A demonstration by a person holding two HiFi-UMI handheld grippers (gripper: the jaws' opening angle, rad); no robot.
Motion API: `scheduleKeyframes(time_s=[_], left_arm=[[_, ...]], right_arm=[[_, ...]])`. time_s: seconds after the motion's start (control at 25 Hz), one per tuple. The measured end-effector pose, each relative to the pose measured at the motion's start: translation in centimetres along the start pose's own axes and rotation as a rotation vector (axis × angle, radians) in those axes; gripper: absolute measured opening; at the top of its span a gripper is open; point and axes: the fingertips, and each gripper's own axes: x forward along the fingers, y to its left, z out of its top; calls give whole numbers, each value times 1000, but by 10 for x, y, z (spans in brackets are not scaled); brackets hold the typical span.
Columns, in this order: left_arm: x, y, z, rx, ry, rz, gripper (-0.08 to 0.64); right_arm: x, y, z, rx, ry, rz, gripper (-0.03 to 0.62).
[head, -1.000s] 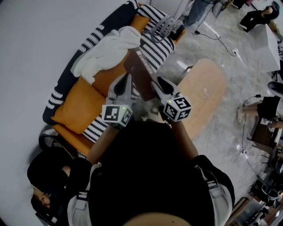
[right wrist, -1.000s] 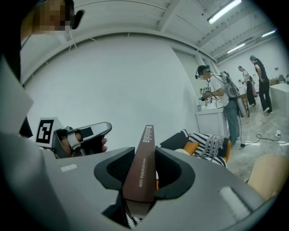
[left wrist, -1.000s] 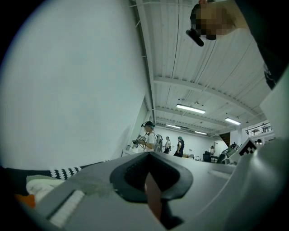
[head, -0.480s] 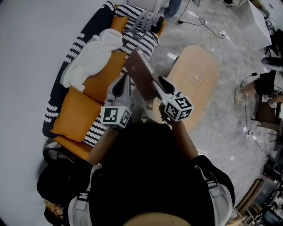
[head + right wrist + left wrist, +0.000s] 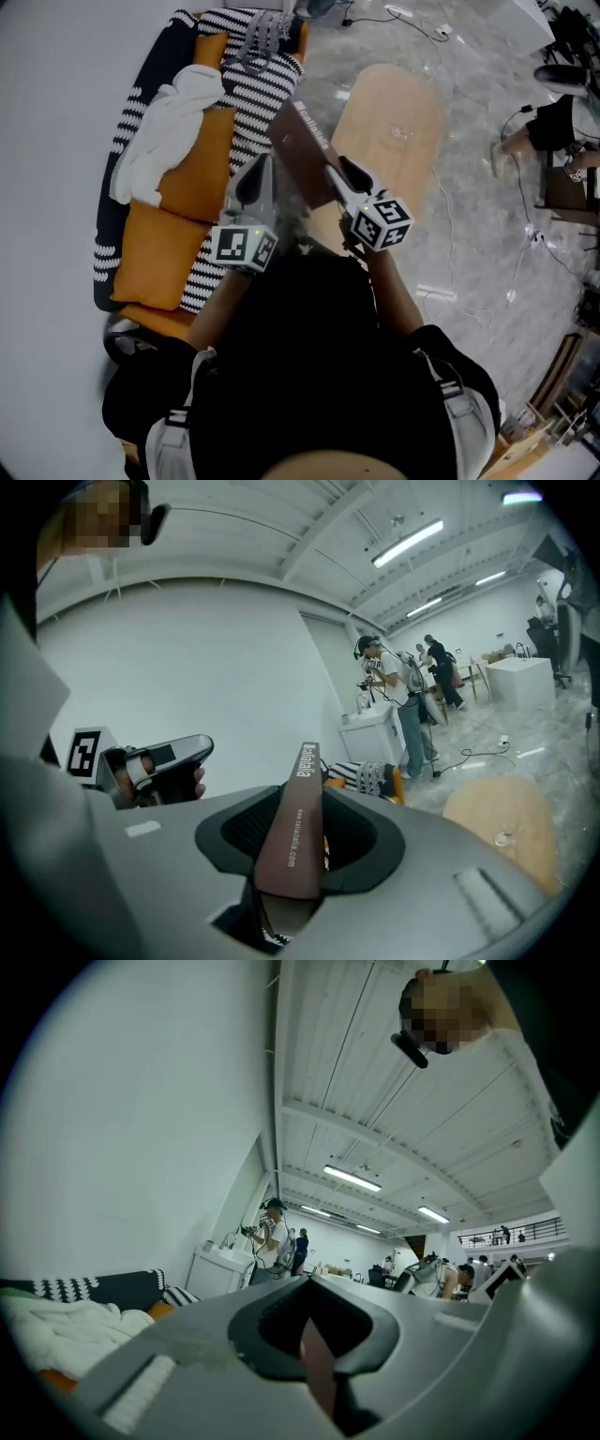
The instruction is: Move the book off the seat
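Note:
The brown book (image 5: 302, 155) hangs in the air between the sofa's seat (image 5: 178, 239) and the oval wooden table (image 5: 394, 122), tilted, with white print on its spine. My left gripper (image 5: 257, 172) is shut on its left edge and my right gripper (image 5: 343, 171) is shut on its right side. In the right gripper view the spine (image 5: 292, 827) stands upright between the jaws. In the left gripper view only a thin brown edge of the book (image 5: 319, 1372) shows between the jaws.
A white blanket (image 5: 164, 141) and a striped cushion (image 5: 258, 94) lie on the orange sofa against the white wall. Cables (image 5: 422, 23) run over the marble floor beyond the table. Other people (image 5: 398, 705) stand by a white cabinet (image 5: 370, 738) further off.
Both grippers have carried the book to the right, from above the sofa seat to the near end of the oval table. The grip on it has not changed.

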Motion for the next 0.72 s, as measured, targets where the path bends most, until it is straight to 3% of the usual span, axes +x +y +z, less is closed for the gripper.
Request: scheduleKeyframes(time_s=[0.36, 0.72], left_arm=[[28, -36, -10, -7, 50, -124, 6], [57, -59, -21, 1, 112, -319, 6]], right_arm=[[-38, -38, 2, 57, -42, -131, 150], [-63, -53, 3, 108, -96, -313, 150]])
